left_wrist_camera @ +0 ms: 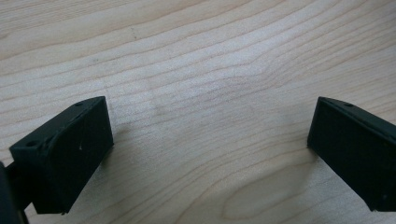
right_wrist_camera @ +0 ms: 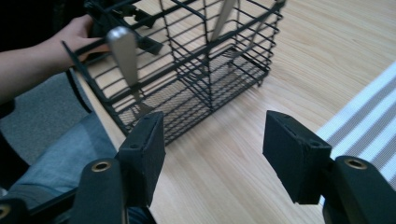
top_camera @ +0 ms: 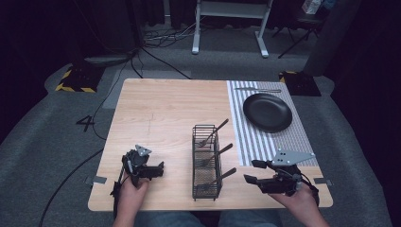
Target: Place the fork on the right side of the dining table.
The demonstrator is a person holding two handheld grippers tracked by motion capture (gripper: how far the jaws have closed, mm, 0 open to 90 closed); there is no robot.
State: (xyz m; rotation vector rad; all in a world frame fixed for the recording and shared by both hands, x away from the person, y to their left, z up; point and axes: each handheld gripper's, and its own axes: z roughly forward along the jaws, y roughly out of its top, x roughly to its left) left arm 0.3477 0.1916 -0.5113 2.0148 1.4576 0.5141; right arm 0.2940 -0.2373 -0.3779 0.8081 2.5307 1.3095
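A black wire caddy (top_camera: 207, 163) stands at the table's near middle, with a utensil leaning in each of its three compartments; a fork (top_camera: 213, 133) is in the far one. My right gripper (top_camera: 251, 171) hovers just right of the caddy, pointing at it, open with nothing between its fingers. In the right gripper view the right gripper (right_wrist_camera: 215, 126) faces the caddy (right_wrist_camera: 187, 70), and a silver handle (right_wrist_camera: 123, 46) rises from the nearest compartment. My left gripper (top_camera: 158, 169) sits left of the caddy. In its own view the left gripper (left_wrist_camera: 210, 121) stands wide open over bare wood.
A striped placemat (top_camera: 283, 137) lies on the right side of the wooden table (top_camera: 161, 109), with a black plate (top_camera: 267, 111) on it and silver cutlery (top_camera: 257, 90) beyond the plate. The table's front edge is close below both hands.
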